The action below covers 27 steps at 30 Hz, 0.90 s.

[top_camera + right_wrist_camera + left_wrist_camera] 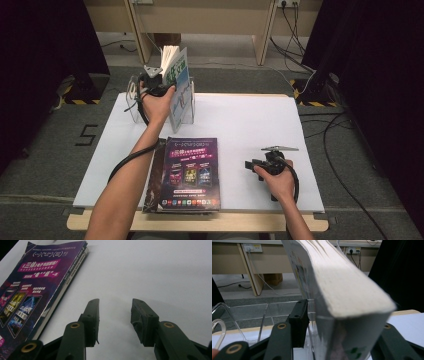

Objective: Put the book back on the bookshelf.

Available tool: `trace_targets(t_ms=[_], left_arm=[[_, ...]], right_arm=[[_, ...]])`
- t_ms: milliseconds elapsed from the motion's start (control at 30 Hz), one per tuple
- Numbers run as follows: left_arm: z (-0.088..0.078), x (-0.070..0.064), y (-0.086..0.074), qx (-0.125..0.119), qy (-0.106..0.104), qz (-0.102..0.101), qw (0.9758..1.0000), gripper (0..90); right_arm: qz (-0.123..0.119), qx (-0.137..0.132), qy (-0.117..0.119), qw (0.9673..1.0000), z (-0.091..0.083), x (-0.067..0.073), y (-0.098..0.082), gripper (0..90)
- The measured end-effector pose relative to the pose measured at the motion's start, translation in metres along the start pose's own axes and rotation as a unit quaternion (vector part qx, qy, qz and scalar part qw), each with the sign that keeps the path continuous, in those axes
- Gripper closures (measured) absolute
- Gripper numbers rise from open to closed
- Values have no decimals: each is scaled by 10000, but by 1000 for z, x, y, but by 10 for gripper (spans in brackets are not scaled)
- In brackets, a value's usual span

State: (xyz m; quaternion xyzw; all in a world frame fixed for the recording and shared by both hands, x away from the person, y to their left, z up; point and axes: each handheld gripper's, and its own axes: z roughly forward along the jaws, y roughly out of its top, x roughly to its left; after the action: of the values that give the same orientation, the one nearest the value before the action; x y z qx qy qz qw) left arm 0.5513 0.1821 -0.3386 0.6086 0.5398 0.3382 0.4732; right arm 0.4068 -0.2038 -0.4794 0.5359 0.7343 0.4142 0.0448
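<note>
Book (176, 82) upright in clear rack (134, 102); left gripper (159, 86) released, right gripper (250, 165) released.

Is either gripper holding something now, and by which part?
Nothing is held. The left gripper has its jaws open around the white book standing in the clear rack, with a gap showing. The right gripper is open over the table.

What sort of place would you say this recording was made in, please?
Probably a lab or recording room set up for tabletop work. A white-topped table stands on grey carpet between dark curtains, hazard-striped stand bases sit on the floor, and cables run to wall sockets behind pale wooden furniture.
</note>
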Motion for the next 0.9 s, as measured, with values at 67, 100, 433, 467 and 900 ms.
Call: trace_targets(t_ms=[67,100,433,467,900], left_arm=[[-1,0,0,-9,-9,-5,10000,509],[-2,0,1,-18,-20,-31,10000,501],[-13,8,1,-22,-50,-164,9998,466],[-16,9,0,-25,-88,-200,9998,462],[-27,13,-13,126,-288,-221,9993,429]], right_arm=[[7,-3,2,10000,0,0,0,588],[13,-15,2,10000,0,0,0,587],[-5,-35,-36,10000,-2,1,1,584],[-6,-38,-42,10000,-2,1,1,582],[-64,-78,-106,9999,-2,4,1,576]])
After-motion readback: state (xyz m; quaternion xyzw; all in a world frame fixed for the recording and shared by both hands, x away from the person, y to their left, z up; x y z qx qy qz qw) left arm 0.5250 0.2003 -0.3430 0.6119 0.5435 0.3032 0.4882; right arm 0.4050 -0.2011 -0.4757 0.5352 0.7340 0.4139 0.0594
